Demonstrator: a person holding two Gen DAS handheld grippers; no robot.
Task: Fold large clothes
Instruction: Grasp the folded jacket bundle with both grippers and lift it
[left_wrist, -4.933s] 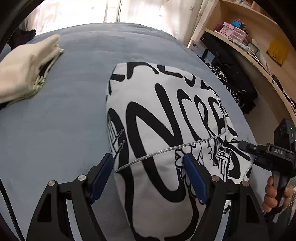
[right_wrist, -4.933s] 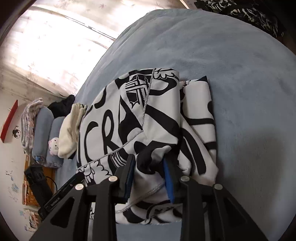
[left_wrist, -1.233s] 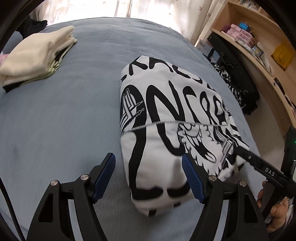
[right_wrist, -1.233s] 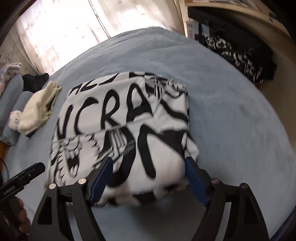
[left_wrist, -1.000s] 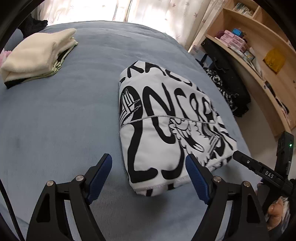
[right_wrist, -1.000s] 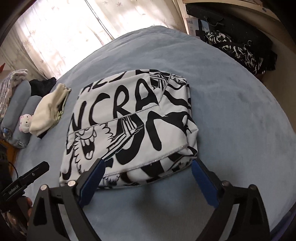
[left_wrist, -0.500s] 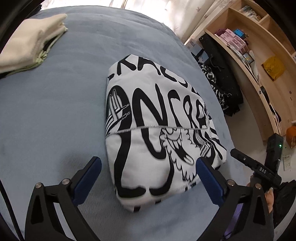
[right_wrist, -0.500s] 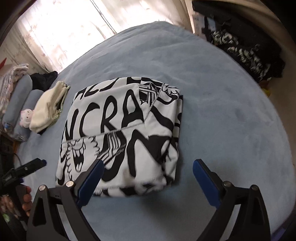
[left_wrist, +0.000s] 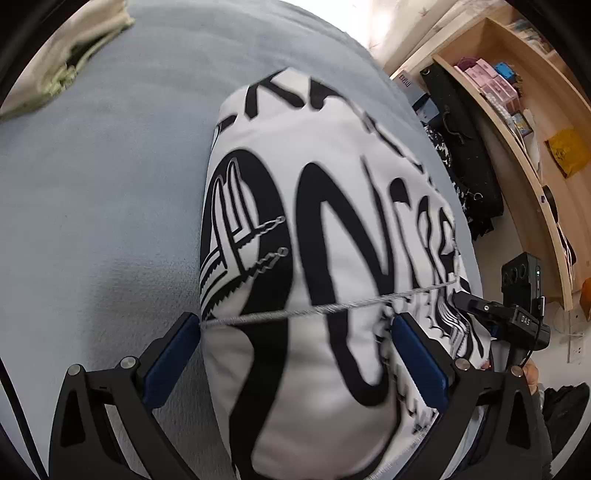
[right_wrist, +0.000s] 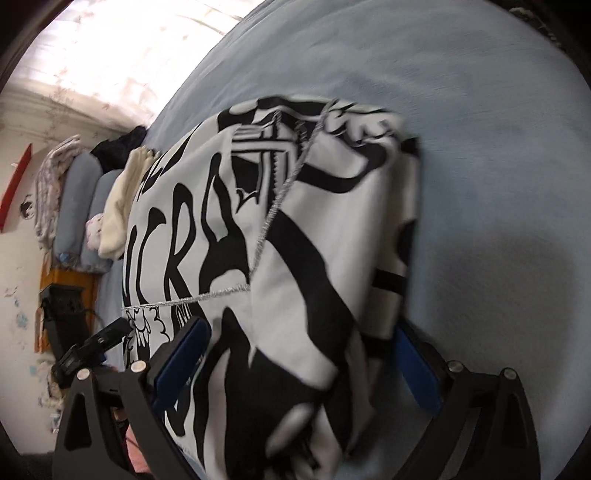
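Garment, black-on-white print, lies folded into a thick packet on the blue-grey bed, with a cream bundle well off at ten o'clock. A second ago both tools hovered short of it; now the left gripper is spread wide, straddling its near end. The right gripper, jaws opening, straddles the other corner, so a two-handed scoop or final fold looks imminent.
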